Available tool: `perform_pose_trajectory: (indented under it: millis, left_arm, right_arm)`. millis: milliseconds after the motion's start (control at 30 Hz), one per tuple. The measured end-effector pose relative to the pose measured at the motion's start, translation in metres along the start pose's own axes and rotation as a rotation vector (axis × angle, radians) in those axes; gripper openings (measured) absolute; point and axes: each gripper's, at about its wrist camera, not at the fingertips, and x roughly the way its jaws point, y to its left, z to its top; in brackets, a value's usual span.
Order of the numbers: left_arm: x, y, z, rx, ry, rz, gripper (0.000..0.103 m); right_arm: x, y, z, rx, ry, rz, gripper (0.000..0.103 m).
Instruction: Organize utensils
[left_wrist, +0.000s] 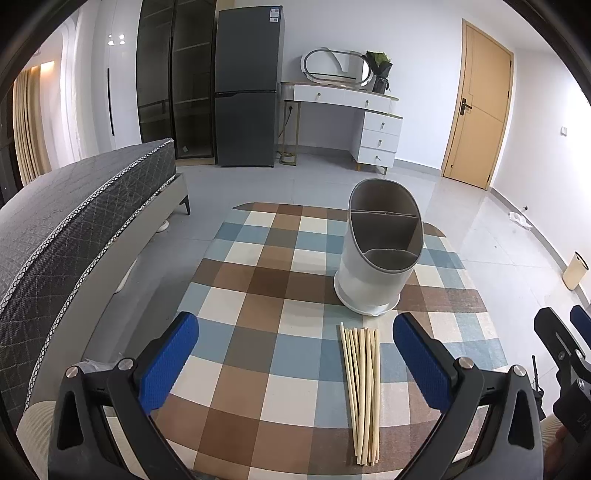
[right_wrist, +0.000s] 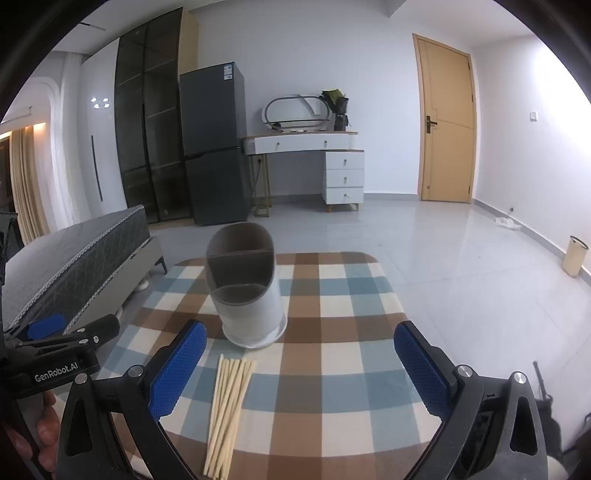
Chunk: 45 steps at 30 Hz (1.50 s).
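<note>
Far ahead of the hand-held gripper stood a dark refrigerator against the white wall, with a tall dark glass-fronted cabinet just to its left. To its right sat a white dressing table bearing an oval mirror and a dark wrapped bouquet. Farther right was a closed tan door. A grey quilted bed lay off to the left on the pale tiled floor, and a cream bin stood by the right wall.

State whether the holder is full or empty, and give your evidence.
Empty as far as shown: the holder's visible compartments show only bare grey walls, and the chopsticks lie on the tablecloth.
</note>
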Motion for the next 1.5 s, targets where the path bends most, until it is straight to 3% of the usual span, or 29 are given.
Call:
perform_pose_trajectory:
  millis: [1500]
  left_arm:
    - [-0.0008, 0.0012, 0.0009, -0.012, 0.028, -0.009, 0.102]
  right_arm:
    - [0.0008, 0.0041, -0.0035, -0.014, -0.004, 0.018, 0.102]
